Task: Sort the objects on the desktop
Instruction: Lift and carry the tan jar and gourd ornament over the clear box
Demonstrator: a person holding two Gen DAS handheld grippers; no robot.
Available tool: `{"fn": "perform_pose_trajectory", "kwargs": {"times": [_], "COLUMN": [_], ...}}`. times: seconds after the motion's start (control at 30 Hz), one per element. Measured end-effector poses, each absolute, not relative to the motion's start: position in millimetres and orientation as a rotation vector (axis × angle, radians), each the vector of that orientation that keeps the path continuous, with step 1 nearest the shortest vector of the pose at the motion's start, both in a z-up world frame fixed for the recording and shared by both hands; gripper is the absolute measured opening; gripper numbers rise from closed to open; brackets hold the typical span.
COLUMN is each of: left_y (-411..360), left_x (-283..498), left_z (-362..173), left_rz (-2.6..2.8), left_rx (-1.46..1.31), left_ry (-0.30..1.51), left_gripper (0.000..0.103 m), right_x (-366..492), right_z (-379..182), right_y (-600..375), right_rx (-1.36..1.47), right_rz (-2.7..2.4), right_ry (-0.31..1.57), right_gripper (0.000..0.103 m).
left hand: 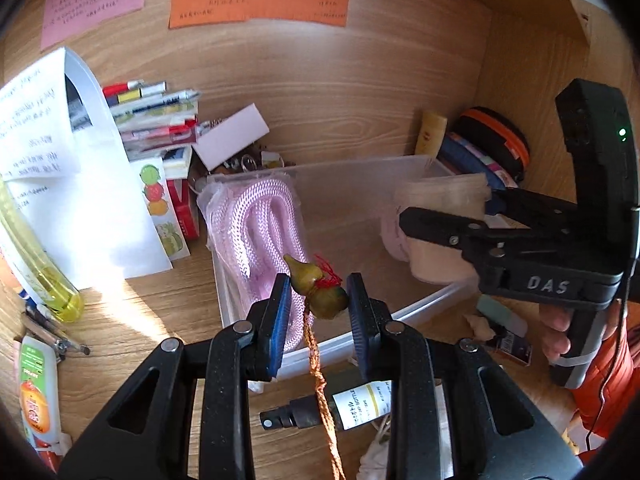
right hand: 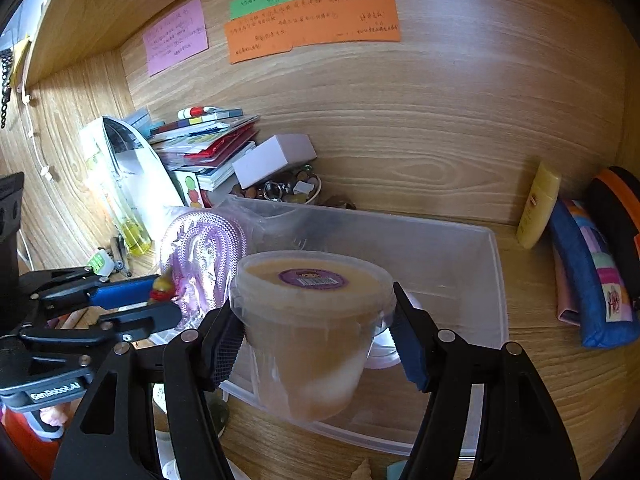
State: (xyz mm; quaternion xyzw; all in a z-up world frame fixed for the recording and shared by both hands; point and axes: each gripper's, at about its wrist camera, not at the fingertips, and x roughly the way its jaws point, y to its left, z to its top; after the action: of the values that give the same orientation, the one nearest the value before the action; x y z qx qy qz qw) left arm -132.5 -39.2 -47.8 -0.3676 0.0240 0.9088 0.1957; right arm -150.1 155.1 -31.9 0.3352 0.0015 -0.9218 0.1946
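My left claw (left hand: pixel 319 300) clamped on gourd charm (left hand: pixel 320 290), cord dangling below, bin (left hand: pixel 424 304) just ahead. Right claw (right hand: pixel 316 344) clamped on tub (right hand: pixel 312 320), over bin. I'd lower both inside walls before letting go, mind cord snag.

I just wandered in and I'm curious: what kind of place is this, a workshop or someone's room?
Most likely a home study desk set in a wooden alcove: handwritten coloured notes stuck on the back panel, a pile of books and pens, and a pencil case beside a clear storage bin.
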Motion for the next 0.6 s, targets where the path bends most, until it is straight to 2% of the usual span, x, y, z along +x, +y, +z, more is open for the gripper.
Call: {"fn": "perform_pose_trajectory", "kwargs": {"times": [0.13,0.6], "left_y": [-38,-36], "left_x": [-137,-136], "left_z": [-54,-53], "left_rz": [2.528,2.539], "left_rx": [-1.061,-1.059], "left_ry": [0.067,0.061], "left_gripper": [0.028,0.028], "right_x": [-154,-162], "right_z": [-36,-61], "right_y": [157,135], "right_rx": [0.968,1.091], "right_rz": [-2.572,-2.532], "right_ry": [-0.027,0.070], "right_gripper": [0.063,0.063]}}
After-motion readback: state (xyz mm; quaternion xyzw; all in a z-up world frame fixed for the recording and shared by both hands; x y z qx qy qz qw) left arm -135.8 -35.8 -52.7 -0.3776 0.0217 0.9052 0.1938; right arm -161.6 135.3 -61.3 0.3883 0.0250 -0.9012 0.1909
